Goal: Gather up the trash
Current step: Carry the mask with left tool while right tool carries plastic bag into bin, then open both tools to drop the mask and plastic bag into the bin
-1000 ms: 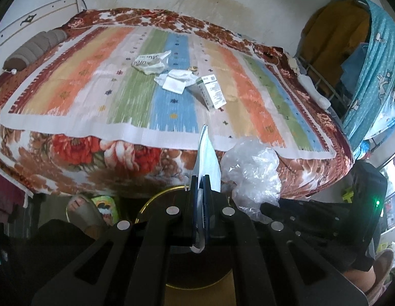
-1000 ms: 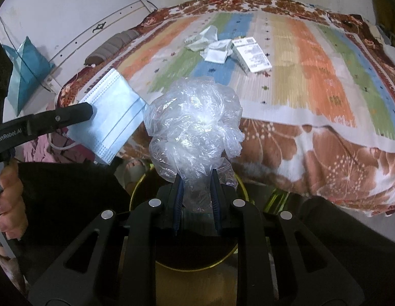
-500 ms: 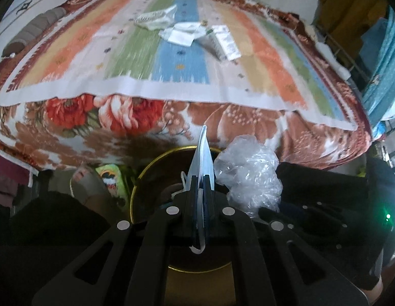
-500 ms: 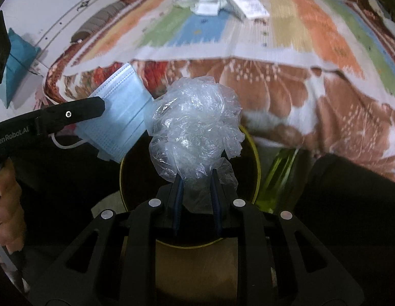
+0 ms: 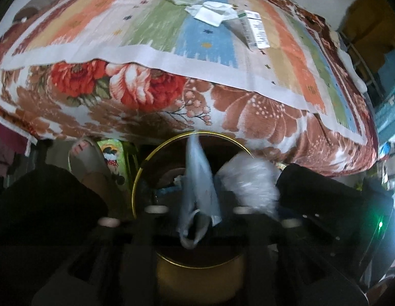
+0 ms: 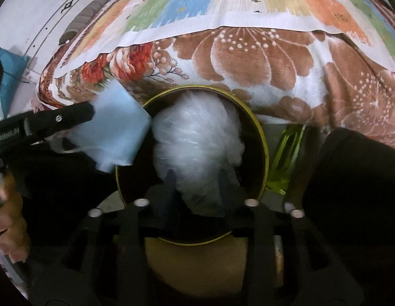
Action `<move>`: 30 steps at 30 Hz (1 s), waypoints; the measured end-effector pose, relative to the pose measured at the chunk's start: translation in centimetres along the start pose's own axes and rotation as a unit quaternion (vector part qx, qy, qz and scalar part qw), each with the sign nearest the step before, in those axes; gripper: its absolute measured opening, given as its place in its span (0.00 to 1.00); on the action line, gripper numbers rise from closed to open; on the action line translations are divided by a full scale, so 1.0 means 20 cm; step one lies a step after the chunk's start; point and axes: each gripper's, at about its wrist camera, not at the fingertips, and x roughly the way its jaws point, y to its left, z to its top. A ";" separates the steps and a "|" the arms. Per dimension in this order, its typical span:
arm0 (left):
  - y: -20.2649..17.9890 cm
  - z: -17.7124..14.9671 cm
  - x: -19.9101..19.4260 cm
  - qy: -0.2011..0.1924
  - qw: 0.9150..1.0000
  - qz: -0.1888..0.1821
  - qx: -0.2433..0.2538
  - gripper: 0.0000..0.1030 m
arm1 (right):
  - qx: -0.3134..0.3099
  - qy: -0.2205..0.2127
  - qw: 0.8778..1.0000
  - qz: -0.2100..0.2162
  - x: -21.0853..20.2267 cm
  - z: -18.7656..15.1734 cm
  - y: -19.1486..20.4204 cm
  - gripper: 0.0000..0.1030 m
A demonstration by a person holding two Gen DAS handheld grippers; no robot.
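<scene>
Over the bin [image 6: 263, 137], both grippers' jaws are opening, releasing the mask [image 5: 197, 178] and plastic wad [image 6: 197, 140]; box [image 5: 253, 28] and wrappers [image 5: 212, 12] remain on the bed [image 5: 146, 91].

Both tongs have dropped over the bin [image 6: 258, 137] and are opening, mask [image 5: 200, 186] and plastic wad [image 6: 197, 142] between them.

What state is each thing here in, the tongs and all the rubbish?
Left tongs: opening, mask between them.
Right tongs: opening, plastic between them.
Mask: hanging over the bin, not yet in.
Plastic: crumpled, over the bin mouth.
Bin: open, some rubbish inside.
Box: lying on the bed.
Wrappers: crumpled on the bed.
</scene>
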 end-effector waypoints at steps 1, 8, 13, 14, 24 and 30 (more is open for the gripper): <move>0.02 0.01 0.01 0.001 1.000 -0.002 -0.009 0.47 | -0.001 0.000 1.000 -0.002 0.00 0.00 0.00 0.43; 0.02 0.01 -0.02 -0.010 1.000 -0.005 -0.013 0.47 | -0.002 -0.009 1.000 -0.001 -0.02 0.01 0.00 0.47; 0.04 0.04 -0.06 -0.023 1.000 -0.004 -0.020 0.49 | -0.014 -0.026 0.999 -0.011 -0.07 0.02 0.01 0.49; 0.04 0.04 -0.07 -0.026 0.999 -0.004 -0.020 0.49 | -0.017 -0.029 0.999 -0.012 -0.08 0.02 0.01 0.49; 0.03 0.06 -0.14 -0.051 0.999 -0.002 -0.008 0.56 | -0.038 -0.056 0.998 -0.017 -0.15 0.05 0.05 0.62; 0.05 0.11 -0.19 -0.081 0.997 -0.003 -0.019 0.78 | -0.045 -0.085 0.995 -0.023 -0.23 0.09 0.05 0.74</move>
